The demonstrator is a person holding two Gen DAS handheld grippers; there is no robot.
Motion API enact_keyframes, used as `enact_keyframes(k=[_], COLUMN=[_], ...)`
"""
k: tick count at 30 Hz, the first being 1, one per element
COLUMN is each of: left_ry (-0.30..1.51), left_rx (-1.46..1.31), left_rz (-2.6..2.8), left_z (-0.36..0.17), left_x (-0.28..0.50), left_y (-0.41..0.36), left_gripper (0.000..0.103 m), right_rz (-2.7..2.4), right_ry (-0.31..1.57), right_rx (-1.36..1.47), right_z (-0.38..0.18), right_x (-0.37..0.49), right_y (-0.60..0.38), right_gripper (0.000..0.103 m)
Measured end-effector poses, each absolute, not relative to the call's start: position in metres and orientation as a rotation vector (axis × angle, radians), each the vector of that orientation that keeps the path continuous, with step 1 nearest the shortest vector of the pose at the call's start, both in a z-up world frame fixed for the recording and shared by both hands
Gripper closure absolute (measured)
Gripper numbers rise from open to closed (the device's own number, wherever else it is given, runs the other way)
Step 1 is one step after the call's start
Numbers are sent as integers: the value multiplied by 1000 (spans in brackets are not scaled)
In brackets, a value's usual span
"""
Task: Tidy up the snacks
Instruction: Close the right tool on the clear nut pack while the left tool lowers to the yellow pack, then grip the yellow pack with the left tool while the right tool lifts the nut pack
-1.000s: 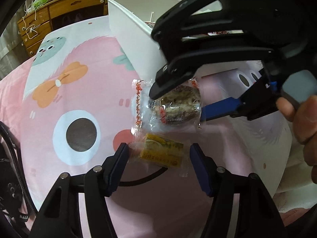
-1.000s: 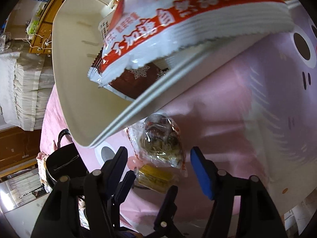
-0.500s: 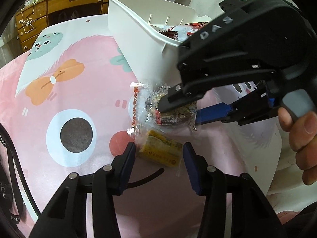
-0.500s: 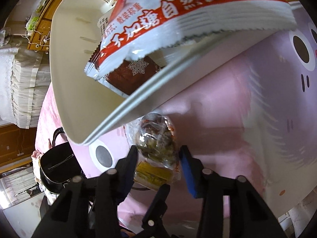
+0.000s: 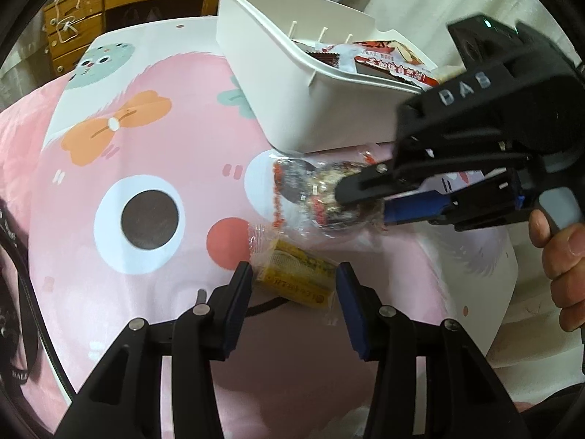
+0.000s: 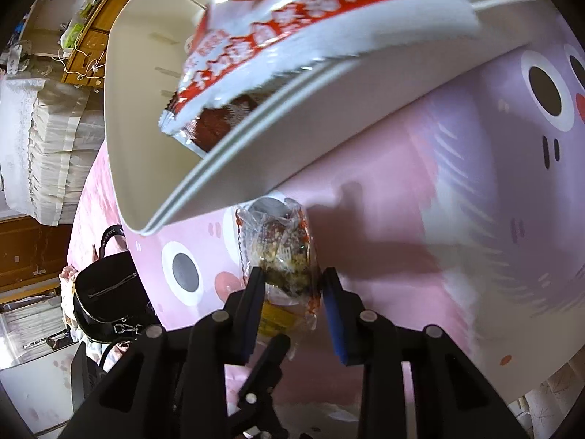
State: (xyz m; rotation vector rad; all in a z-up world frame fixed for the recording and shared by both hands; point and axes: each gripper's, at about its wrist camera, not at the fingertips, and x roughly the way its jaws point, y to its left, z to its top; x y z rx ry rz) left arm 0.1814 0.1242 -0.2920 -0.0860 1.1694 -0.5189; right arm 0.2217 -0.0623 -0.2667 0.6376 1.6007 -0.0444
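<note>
Crinkly clear wrap is all my right tongs point(image 6: 289, 285) clench on the nut cake point(image 5: 325, 197), lifted just below the bin point(image 5: 278, 84), so it may slip, while my left tongs point(image 5: 294, 285) straddle the yellow snack point(image 5: 296, 280) ungripped on the tabletop point(image 5: 146, 139).

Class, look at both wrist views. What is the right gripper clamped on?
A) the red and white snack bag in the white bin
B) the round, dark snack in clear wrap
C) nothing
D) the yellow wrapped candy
B: the right gripper has both pads pressed on the round clear-wrapped snack, while the yellow candy lies on the cloth between the left gripper's fingers.
</note>
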Motion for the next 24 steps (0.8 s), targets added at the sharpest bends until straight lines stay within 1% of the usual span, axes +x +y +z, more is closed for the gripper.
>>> enact_keyframes(k=[7,13,20,24], left_ry=[1179,1161,1115,1087], left_rx=[-84,-111,-143,-218], left_rz=[-455,-384,-276,-230], left_z=[-276,-248,-218,-199], left_x=[171,163,157,156], left_y=[132,123,108,89], left_gripper=[58,58,58,58], right_rz=[-22,35,170,237], right_ry=[1591,1588,1575,1558], right_rx=[669,692,644,603], right_z=[-262,-252,-225,-207], right_x=[213,203,201,204], right_y=[-76,-88,-106,-118], right_gripper=[72,72,72,72])
